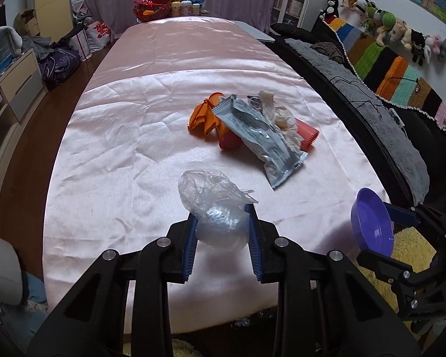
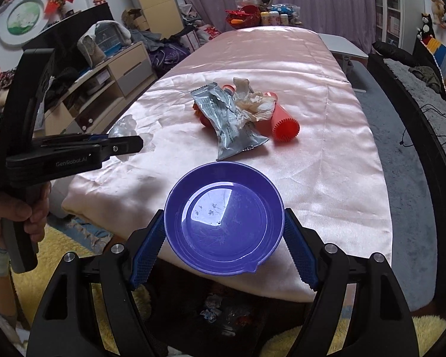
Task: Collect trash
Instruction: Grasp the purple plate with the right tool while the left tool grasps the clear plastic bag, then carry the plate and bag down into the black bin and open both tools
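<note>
Through the left wrist camera, I am watching my left gripper (image 1: 221, 223) squeezing a crumpled clear plastic bag (image 1: 215, 208), its blue pads pressing both sides, jaws narrowed around it above the pink satin cloth (image 1: 119, 136). Beyond it one heap of trash is lying mid-table: a silver foil wrapper (image 1: 261, 136) draped over an orange glove (image 1: 203, 116), a wad of white tissue (image 1: 282, 119) and a red tube (image 1: 307, 135). At the right edge my right gripper (image 1: 380, 238) is carrying one purple bowl (image 1: 371, 223).

Through the right wrist camera, my right gripper (image 2: 224, 235) is clamping the purple bowl (image 2: 223, 217) by its rim, jaws spread wide, the bowl sitting empty. The same heap is lying just past it, wrapper (image 2: 229, 122) uppermost. At left, a hand (image 2: 17, 211) is gripping the left gripper (image 2: 133, 144), the bag (image 2: 125, 126) showing at its tips.
</note>
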The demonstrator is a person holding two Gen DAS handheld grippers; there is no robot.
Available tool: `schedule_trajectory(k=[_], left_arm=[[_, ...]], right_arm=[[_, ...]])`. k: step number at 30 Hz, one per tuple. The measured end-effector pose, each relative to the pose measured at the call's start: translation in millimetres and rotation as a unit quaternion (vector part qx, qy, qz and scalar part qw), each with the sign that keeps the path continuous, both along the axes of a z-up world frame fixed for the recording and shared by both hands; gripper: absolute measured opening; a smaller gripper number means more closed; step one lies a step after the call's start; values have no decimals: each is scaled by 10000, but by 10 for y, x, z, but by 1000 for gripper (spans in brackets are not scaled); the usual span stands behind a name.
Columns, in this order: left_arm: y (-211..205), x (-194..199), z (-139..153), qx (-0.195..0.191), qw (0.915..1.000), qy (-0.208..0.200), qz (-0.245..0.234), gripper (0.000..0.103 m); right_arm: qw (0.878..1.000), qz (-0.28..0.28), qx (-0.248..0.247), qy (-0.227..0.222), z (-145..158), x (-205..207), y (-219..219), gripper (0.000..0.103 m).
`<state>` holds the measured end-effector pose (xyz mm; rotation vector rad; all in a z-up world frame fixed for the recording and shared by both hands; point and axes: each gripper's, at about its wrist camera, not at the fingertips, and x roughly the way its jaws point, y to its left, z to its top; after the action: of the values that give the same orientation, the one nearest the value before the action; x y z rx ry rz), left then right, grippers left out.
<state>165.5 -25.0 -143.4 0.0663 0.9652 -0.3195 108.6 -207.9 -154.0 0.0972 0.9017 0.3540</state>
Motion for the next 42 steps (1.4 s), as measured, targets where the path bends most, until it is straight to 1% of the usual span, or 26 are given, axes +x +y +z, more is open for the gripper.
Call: schedule_trajectory(k=[7, 14, 21, 25, 29, 36, 42], left_arm=[[-20, -543, 31, -42, 10000, -33, -80, 28], [-45, -973, -181, -48, 9998, 147, -139, 28], [-43, -1279, -410, -66, 9994, 306, -169, 28], [-38, -1396, -550, -72, 9988, 438, -190, 28], [-37, -1444, -732, -40, 9977, 645, -205, 28], [-137, -1490, -1119, 30, 9931, 1148, -224, 28], [-202, -1499, -1321, -15, 9895, 1431, -208, 28]], right_arm=[[9999, -88, -7, -100, 83, -320, -69, 78], [9999, -153, -78, -3, -7, -499, -111, 78], [9996, -23, -178, 225, -187, -697, -38, 78], [9990, 10, -130, 432, -319, -756, -17, 78], [9978, 7, -182, 644, -465, -766, 12, 78], [9940, 6, -102, 1092, -756, -730, 53, 78], [9857, -15, 71, 1685, -1080, -704, 55, 78]])
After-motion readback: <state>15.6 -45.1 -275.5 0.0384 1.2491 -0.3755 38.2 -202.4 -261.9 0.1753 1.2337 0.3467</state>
